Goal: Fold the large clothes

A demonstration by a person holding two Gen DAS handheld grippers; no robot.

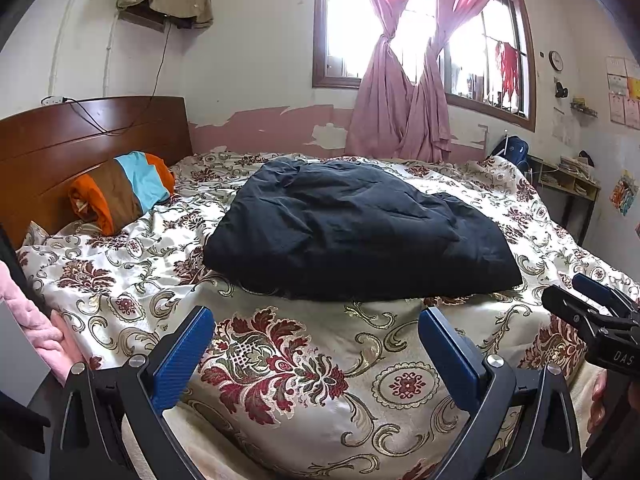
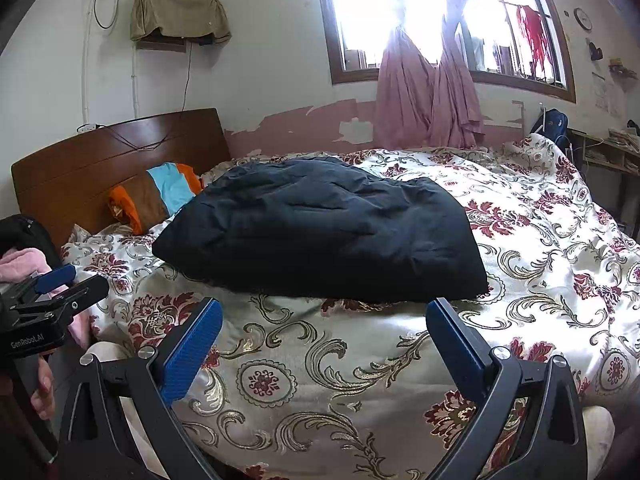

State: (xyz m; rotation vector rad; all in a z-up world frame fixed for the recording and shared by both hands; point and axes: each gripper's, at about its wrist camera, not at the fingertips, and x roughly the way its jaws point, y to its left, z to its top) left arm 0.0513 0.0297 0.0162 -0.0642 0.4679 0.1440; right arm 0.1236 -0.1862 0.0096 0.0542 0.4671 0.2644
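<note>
Dark navy, almost black, the garment lies as a thick folded bundle in the middle of the bed, on top of the floral bedspread. Its surface is soft and full of shallow creases, its near edge runs fairly straight, and its far end rises into a rumpled hump. In the right wrist view the same garment has a squared corner toward 4 o'clock.

What kind of garment it is cannot be told: no sleeve, collar or fastening shows. The window is washed out by glare behind the pink curtains. At 9 o'clock from the garment a striped pillow leans on the wooden headboard, its lower part sunk behind the bedspread. The frame edges cut off both tool bodies.

From the left gripper the garment sits at 12 o'clock, just beyond the blue fingertips, not touching them; the two fingers stand wide apart with only bedspread between them. The right gripper has its fingers spread just as wide, holding nothing, with the garment at 12 o'clock, its near edge close ahead of the tips. Each gripper shows at the other view's edge: the right one at 3 o'clock, the left one at 9 o'clock.
</note>
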